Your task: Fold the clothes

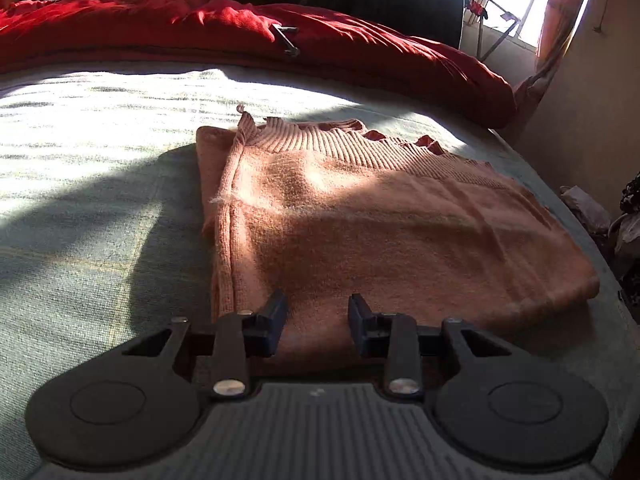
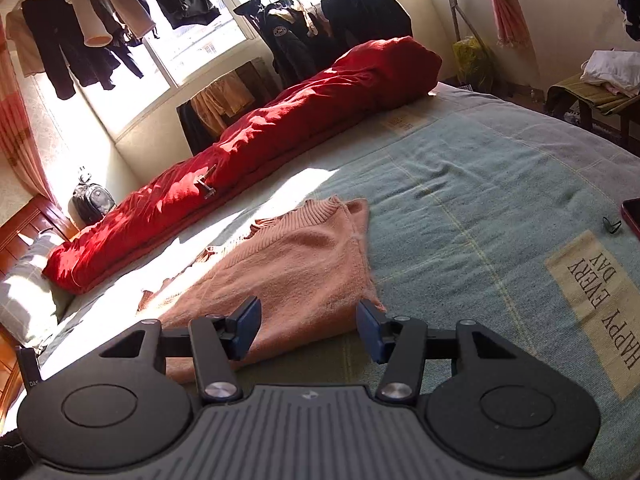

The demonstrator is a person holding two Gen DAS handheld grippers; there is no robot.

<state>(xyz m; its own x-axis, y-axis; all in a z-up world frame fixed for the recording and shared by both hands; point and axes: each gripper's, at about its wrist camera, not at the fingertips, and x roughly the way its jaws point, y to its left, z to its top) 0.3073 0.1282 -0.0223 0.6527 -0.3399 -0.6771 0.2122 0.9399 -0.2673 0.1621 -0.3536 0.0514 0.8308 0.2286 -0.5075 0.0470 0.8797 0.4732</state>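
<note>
A pink knitted sweater (image 1: pixel 380 220) lies folded into a flat rectangle on the pale green bed cover (image 1: pixel 80 240), its ribbed hem at the far edge. My left gripper (image 1: pixel 318 312) is open and empty, just above the sweater's near edge. In the right wrist view the same sweater (image 2: pixel 288 272) lies ahead and to the left. My right gripper (image 2: pixel 308 324) is open and empty, over the sweater's near right corner and the bed cover (image 2: pixel 480 200).
A rolled red duvet (image 1: pixel 240 36) lies along the far side of the bed, also in the right wrist view (image 2: pixel 260 148). Clothes hang on a rack by the window (image 2: pixel 320 12). A dark red phone (image 2: pixel 632 216) and a small black clip (image 2: pixel 611 225) lie at the right.
</note>
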